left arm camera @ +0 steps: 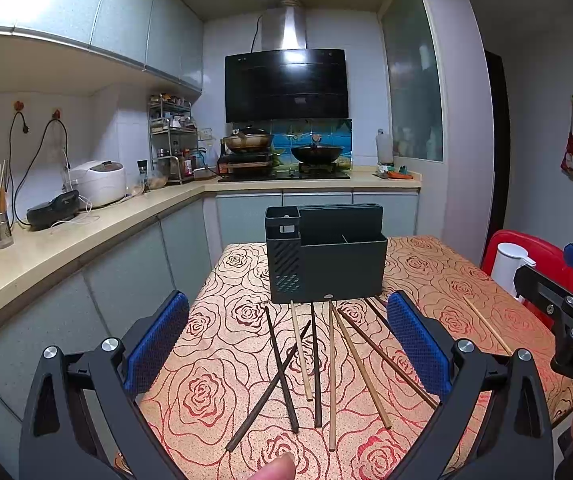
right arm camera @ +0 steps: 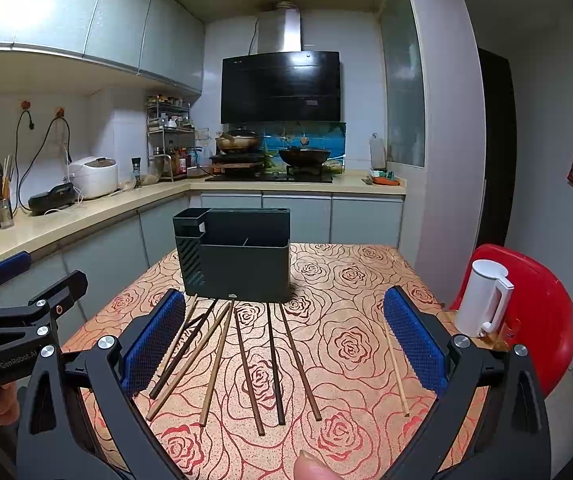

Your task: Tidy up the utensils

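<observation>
Several chopsticks (right arm camera: 246, 364): loose on the worktop (right arm camera: 366, 280), fanned before the holder
Holder (left arm camera: 326, 256): dark, upright, behind the chopsticks
Left claw (left arm camera: 286, 348): jaws wide apart, holding nothing
Right claw (right arm camera: 284, 344): jaws wide apart, holding nothing
Kettle (right arm camera: 482, 298): white, at worktop's right edge

— What's around me besides the work itself?

— On my left runs a beige counter (left arm camera: 86, 228) with a white rice cooker (left arm camera: 100, 182) and, just beside it, a black appliance (left arm camera: 52, 210) I can't name.

— And straight ahead?

— A black range hood (left arm camera: 286, 84) above the stove, where a wok (left arm camera: 317, 153) and a lidded pan (left arm camera: 248, 140) sit.

— To my right?

— A red chair (right arm camera: 534, 320), and a white kettle (right arm camera: 482, 298) on the corner of the rose-patterned tablecloth (right arm camera: 346, 320).
</observation>
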`<move>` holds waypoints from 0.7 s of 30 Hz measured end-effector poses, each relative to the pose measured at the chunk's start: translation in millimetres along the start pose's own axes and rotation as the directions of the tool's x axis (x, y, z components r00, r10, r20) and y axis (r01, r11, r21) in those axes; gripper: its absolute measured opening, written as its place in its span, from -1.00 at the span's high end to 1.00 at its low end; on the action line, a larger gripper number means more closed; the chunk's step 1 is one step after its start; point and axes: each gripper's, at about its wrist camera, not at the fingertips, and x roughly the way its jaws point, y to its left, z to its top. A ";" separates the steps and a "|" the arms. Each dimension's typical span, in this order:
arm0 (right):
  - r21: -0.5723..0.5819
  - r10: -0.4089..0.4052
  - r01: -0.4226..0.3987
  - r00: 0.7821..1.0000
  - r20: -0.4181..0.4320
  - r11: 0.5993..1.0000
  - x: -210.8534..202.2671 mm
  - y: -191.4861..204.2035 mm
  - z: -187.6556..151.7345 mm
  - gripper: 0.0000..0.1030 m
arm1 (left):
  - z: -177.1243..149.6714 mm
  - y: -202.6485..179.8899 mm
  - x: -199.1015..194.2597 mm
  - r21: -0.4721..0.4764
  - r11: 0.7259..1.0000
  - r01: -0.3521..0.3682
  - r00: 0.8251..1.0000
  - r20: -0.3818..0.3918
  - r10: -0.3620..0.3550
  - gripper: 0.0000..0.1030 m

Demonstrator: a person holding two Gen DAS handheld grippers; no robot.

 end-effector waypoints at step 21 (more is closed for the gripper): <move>0.001 -0.004 0.004 1.000 -0.010 1.000 3.4 0.4 -5.7 -0.87 | -2.9 1.9 1.6 0.005 1.000 0.004 1.000 -0.015 -0.004 -0.86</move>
